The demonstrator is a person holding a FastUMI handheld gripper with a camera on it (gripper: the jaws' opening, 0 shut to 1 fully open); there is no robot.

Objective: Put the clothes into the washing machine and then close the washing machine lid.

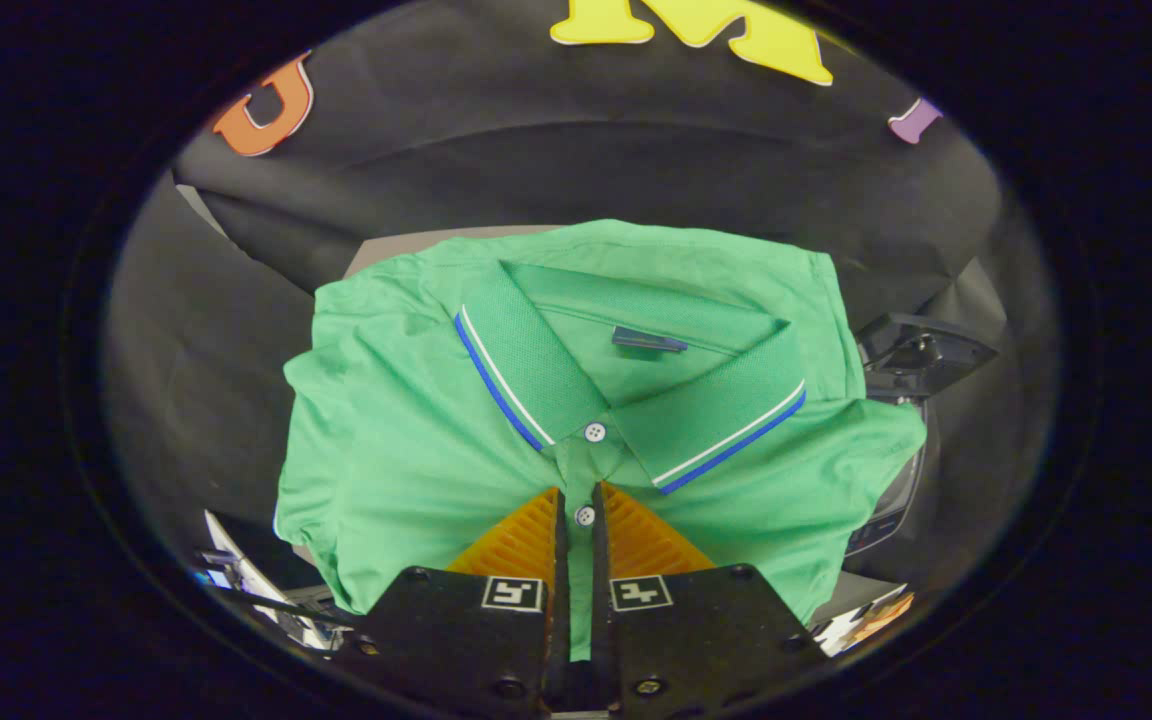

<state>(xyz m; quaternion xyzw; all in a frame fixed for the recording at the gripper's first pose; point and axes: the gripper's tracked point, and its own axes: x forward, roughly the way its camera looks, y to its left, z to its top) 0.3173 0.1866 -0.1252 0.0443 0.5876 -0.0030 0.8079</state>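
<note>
A folded green polo shirt (pixel 576 400) fills the middle of the frame, lying on a grey surface (pixel 386 250) with black cloth behind. The gripper (pixel 580 500) is closed on its button placket, fingers pinching the fabric.

Green polo shirt (pixel 416 450) — soft matt cloth; collar (pixel 536 370) finely ribbed knit.
</note>
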